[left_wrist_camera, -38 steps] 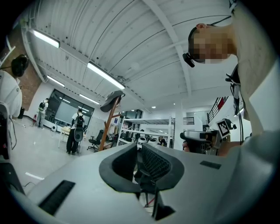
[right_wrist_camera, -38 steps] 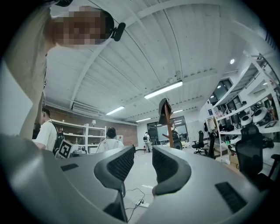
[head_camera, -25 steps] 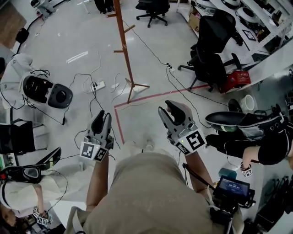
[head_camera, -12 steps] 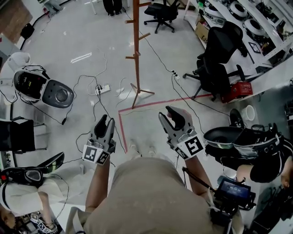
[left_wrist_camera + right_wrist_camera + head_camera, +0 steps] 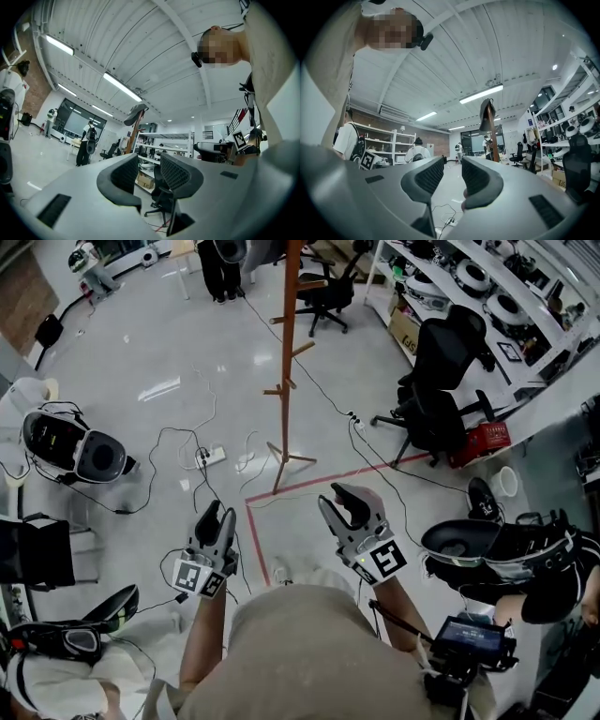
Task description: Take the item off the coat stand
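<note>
A tall wooden coat stand (image 5: 286,362) rises from the floor a few steps ahead of me. A dark item hangs over its top, seen in the left gripper view (image 5: 135,112) and in the right gripper view (image 5: 486,115); the head view cuts it off. My left gripper (image 5: 217,521) (image 5: 149,164) is held out towards the stand, well short of it. Its jaws have just been opening and nothing is between them. My right gripper (image 5: 342,504) (image 5: 452,166) stands open and empty beside it, also far from the stand.
Cables and a power strip (image 5: 208,457) trail over the floor left of the stand's feet. A red tape line (image 5: 319,479) runs in front of it. Black office chairs (image 5: 436,381) stand at the right, a white round machine (image 5: 70,446) at the left, a person (image 5: 220,268) beyond.
Both grippers and I have moved forward, so the coat stand is nearer and higher in the head view. The left gripper's jaws stand wider apart than before.
</note>
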A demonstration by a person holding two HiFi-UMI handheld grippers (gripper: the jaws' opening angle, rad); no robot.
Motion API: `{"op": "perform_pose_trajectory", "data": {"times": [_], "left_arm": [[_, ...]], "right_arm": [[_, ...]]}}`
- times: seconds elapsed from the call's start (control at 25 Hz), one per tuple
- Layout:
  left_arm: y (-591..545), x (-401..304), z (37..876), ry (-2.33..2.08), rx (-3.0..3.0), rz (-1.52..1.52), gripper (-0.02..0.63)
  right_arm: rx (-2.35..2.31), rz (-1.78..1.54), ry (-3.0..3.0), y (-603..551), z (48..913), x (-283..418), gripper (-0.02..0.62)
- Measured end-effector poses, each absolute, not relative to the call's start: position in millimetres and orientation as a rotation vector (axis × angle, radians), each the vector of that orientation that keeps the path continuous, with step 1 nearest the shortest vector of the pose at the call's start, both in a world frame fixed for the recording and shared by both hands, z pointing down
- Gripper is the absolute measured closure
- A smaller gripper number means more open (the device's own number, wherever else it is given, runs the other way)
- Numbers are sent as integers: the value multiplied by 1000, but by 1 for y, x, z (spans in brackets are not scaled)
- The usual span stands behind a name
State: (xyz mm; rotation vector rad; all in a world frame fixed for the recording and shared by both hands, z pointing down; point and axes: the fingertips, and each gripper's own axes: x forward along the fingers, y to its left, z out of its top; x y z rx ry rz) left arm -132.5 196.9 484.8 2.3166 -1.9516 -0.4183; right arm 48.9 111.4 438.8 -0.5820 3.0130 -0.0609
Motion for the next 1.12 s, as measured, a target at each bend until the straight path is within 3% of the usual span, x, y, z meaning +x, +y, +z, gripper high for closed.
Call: {"op": "perform_pose_trajectory", "data": {"times": [0.64, 1.12], "left_arm": [[179, -179, 480, -1851, 2404, -456, 459], [147, -161, 482, -1832, 2409, -437, 459]], "right_arm": [[-620, -30, 2960, 111, 430, 10, 482], [-559, -129, 2950, 90, 429, 37, 482]]}}
